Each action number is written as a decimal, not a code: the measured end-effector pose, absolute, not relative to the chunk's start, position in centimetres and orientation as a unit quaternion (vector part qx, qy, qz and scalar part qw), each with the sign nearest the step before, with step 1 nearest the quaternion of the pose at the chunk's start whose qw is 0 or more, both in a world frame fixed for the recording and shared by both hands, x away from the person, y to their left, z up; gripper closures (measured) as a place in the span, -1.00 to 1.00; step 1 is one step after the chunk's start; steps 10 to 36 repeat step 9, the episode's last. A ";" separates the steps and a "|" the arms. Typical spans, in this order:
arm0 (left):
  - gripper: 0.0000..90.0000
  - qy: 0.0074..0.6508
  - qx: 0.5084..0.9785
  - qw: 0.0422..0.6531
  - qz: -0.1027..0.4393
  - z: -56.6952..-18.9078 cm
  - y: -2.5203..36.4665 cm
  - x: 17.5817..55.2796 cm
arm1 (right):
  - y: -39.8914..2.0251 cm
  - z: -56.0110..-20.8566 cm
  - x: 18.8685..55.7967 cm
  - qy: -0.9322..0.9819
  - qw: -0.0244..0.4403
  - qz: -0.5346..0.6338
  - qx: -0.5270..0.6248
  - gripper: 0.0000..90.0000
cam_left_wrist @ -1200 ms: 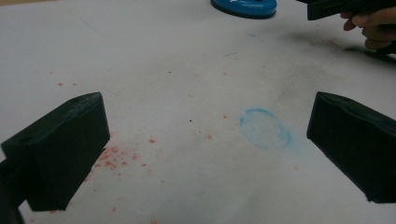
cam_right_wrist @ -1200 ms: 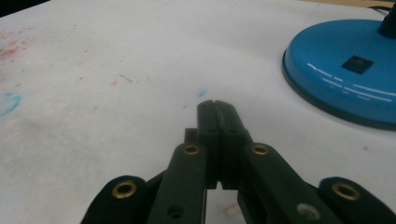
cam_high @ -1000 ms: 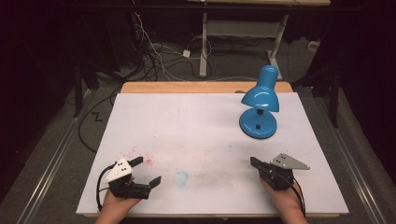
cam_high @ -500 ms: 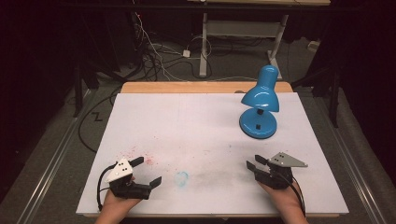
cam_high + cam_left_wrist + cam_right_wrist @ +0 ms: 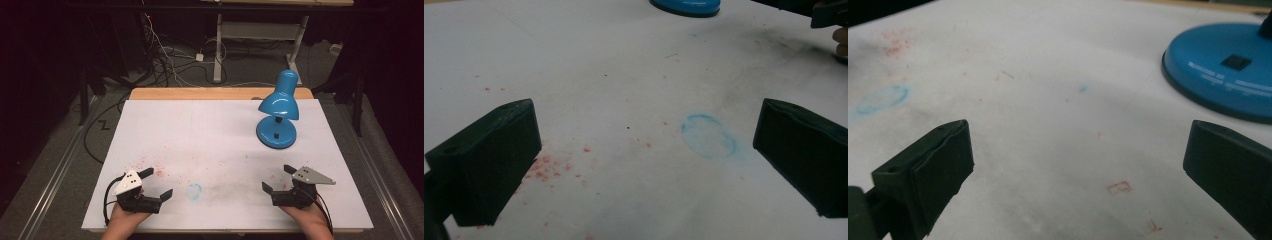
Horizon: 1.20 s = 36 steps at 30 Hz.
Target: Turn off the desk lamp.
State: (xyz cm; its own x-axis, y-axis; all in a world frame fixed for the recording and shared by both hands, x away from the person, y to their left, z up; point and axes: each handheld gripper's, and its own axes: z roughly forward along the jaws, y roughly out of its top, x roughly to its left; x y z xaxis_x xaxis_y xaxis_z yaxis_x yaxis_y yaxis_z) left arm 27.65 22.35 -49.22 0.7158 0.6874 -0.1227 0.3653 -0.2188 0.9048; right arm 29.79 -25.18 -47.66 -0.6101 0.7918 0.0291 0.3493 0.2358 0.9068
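Nothing has been handled yet, by the look of it: the blue desk lamp (image 5: 277, 112) stands upright at the far right of the white table (image 5: 200, 130), untouched, and both grippers rest at the near edge with nothing between their jaws; the whole job, whatever is to be done with the lamp, seems still ahead. The right gripper (image 5: 280, 180) has just been opening its jaws and now holds them wide, pointed toward the lamp; the left gripper (image 5: 157, 184), near left, also stands wide, well apart from the lamp. The high view gives the lamp's shade and neck; the right gripper view shows instead the lamp's base (image 5: 1228, 80) close up, with a small dark square on it, possibly a switch; the left gripper view picks out a faint blue ring mark (image 5: 709, 136) and red specks (image 5: 549, 167) on the surface.
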 end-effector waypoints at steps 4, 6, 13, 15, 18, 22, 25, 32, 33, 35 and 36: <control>-1.00 0.352 0.761 0.521 0.157 -49.3 22.5 28.0 | -25.2 -47.4 29.6 0.744 0.234 0.499 0.379 -0.99; -1.00 0.355 0.759 0.522 0.157 -49.2 22.6 28.1 | -25.1 -47.5 29.7 0.746 0.236 0.495 0.378 -0.99; -1.00 0.359 0.758 0.523 0.155 -49.2 22.6 28.3 | -25.1 -47.7 29.7 0.749 0.236 0.491 0.379 -0.99; -1.00 0.359 0.758 0.523 0.155 -49.2 22.6 28.3 | -25.1 -47.7 29.7 0.749 0.236 0.491 0.379 -0.99; -1.00 0.359 0.758 0.523 0.155 -49.2 22.6 28.3 | -25.1 -47.7 29.7 0.749 0.236 0.491 0.379 -0.99; -1.00 0.359 0.758 0.523 0.155 -49.2 22.6 28.3 | -25.1 -47.7 29.7 0.749 0.236 0.491 0.379 -0.99; -1.00 0.359 0.758 0.523 0.155 -49.2 22.6 28.3 | -25.1 -47.7 29.7 0.749 0.236 0.491 0.379 -0.99; -1.00 0.359 0.758 0.523 0.155 -49.2 22.6 28.3 | -25.1 -47.7 29.7 0.749 0.236 0.491 0.379 -0.99; -1.00 0.359 0.758 0.523 0.155 -49.2 22.6 28.3 | -25.1 -47.7 29.7 0.749 0.236 0.491 0.379 -0.99; -1.00 0.359 0.758 0.523 0.155 -49.2 22.6 28.3 | -25.1 -47.7 29.7 0.749 0.236 0.491 0.379 -0.99; -1.00 0.359 0.758 0.523 0.155 -49.2 22.6 28.3 | -25.1 -47.7 29.7 0.749 0.236 0.491 0.379 -0.99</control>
